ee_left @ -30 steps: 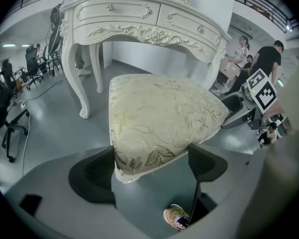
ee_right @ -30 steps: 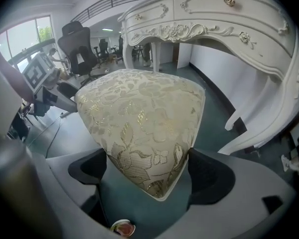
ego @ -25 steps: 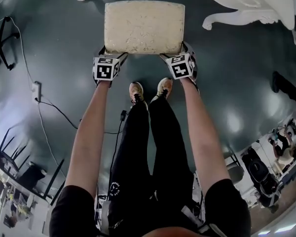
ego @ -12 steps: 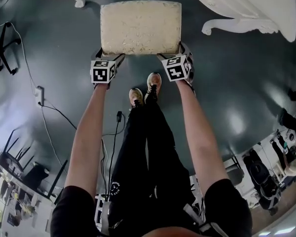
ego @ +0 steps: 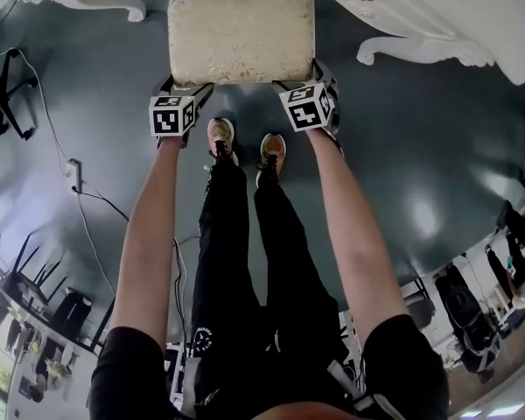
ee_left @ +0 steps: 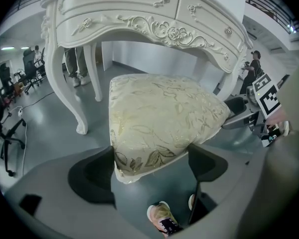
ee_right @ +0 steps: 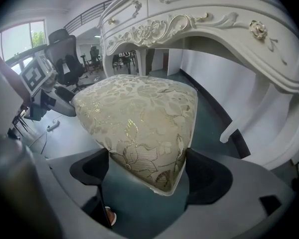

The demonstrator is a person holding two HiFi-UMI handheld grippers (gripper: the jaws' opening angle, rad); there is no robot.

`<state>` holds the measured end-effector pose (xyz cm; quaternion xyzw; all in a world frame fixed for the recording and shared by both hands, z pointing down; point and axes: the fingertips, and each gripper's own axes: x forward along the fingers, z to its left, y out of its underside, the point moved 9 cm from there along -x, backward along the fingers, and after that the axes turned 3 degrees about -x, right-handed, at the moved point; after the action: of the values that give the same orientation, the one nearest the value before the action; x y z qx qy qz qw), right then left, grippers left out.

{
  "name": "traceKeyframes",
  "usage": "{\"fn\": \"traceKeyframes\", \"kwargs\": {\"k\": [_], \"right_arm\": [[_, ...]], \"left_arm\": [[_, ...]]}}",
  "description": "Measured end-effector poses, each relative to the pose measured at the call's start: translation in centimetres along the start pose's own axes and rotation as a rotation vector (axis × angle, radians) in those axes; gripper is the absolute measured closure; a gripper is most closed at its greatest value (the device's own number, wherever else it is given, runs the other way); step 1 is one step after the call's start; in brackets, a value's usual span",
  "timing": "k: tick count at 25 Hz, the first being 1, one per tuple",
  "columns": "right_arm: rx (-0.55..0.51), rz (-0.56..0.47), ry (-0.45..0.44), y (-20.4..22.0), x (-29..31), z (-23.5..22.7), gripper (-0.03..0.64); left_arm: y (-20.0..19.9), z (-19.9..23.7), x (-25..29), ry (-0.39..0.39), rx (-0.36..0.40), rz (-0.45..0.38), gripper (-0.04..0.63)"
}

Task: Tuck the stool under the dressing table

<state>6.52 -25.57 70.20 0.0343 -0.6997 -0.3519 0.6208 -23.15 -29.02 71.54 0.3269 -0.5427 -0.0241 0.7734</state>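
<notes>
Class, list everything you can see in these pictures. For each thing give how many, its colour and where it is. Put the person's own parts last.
stool: one, cream with gold flowers, at the dressing table's front
dressing table: one, white, carved, just beyond the stool
floor: one, dark grey, glossy, underneath everything
office chair: at least one, black, far left of the right gripper view
socket strip: one, pale, on the floor at the left
bystander: one, dark clothes, far off beside the table
shoes: two, tan, behind the stool
legs: two, black trousers
arms: two, bare, reaching to the stool
left gripper: grey, clamped on the stool's near left corner
right gripper: grey, clamped on the near right corner
</notes>
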Motion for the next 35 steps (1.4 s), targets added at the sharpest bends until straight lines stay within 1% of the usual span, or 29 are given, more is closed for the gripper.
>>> {"fn": "traceKeyframes", "kwargs": {"k": [5,13,15,22,28,30,35], "right_arm": [[0.028,-0.003,0.021,-1.3,0.8,-0.7,0.115],[0.157,0.011,0.123,-3.3,1.5,-1.1,0.149],[0.184,0.004,0.151,-4.0,1.9,-1.3,0.155],[0.258,-0.072,0.238,-6.9,4.0,-2.7,0.161],[0.306,-0.122,0.306,-8.1,5.1,-3.5,0.167],[0.308,-0.131,0.324,-8.5,5.4,-3.9,0.169],[0.338,-0.152,0.348,-9.2,5.9,-4.9,0.173]], "left_arm": [[-1.8,1.0,0.9,0.004,0.007,0.001,0.121],[-4.9,2.5,2.6,0.012,0.027,-0.025,0.121],[-6.0,3.2,3.2,0.014,0.034,-0.047,0.121],[-10.2,5.8,5.6,-0.005,0.018,-0.172,0.124],[-12.6,6.4,6.9,-0.005,0.029,-0.202,0.129],[-13.1,6.5,7.3,-0.008,0.032,-0.215,0.129],[-14.4,6.6,8.3,-0.009,0.041,-0.250,0.129]]}}
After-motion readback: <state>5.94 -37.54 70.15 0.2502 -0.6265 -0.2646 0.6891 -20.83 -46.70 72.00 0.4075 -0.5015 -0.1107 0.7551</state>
